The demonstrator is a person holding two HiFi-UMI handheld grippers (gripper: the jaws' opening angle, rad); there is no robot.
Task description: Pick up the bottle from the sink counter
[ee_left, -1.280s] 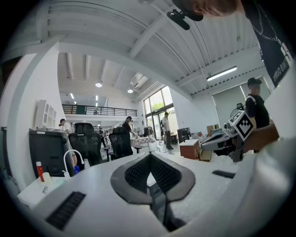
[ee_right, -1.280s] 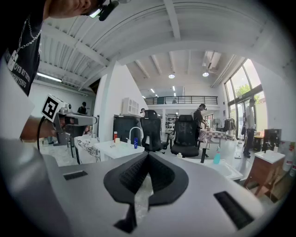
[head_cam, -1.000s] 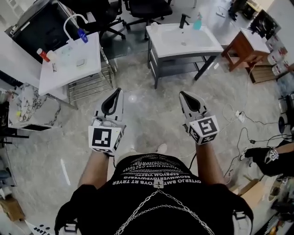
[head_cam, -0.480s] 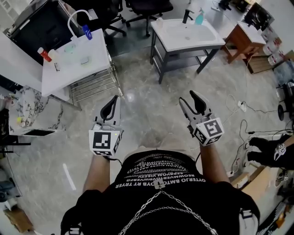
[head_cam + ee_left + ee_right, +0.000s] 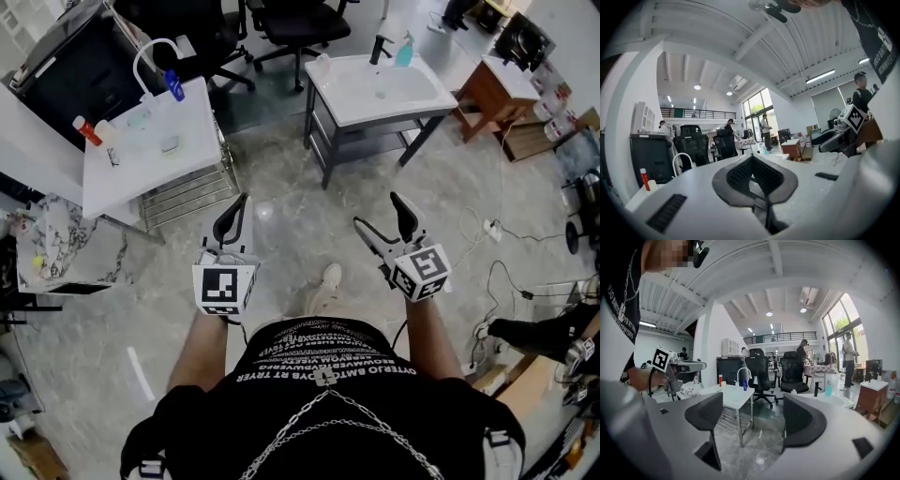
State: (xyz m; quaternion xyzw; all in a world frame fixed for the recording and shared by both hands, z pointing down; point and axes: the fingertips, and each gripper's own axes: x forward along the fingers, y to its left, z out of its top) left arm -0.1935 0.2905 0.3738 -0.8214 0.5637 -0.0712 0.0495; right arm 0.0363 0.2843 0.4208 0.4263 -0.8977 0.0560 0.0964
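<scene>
Head view: the left hand-held gripper [image 5: 239, 206] and the right hand-held gripper [image 5: 378, 213] are hovering well apart from the sink bench [image 5: 439, 94], where the bottle [image 5: 404, 49] is standing untouched. Left gripper view: its jaws are resting together, empty. Right gripper view: its jaws are opening wide with nothing between them; approach and pickup are yet to come.

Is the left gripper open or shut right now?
Shut. In the left gripper view, the left gripper has its two black padded jaws pressed together at the tips, with nothing held between them.
</scene>
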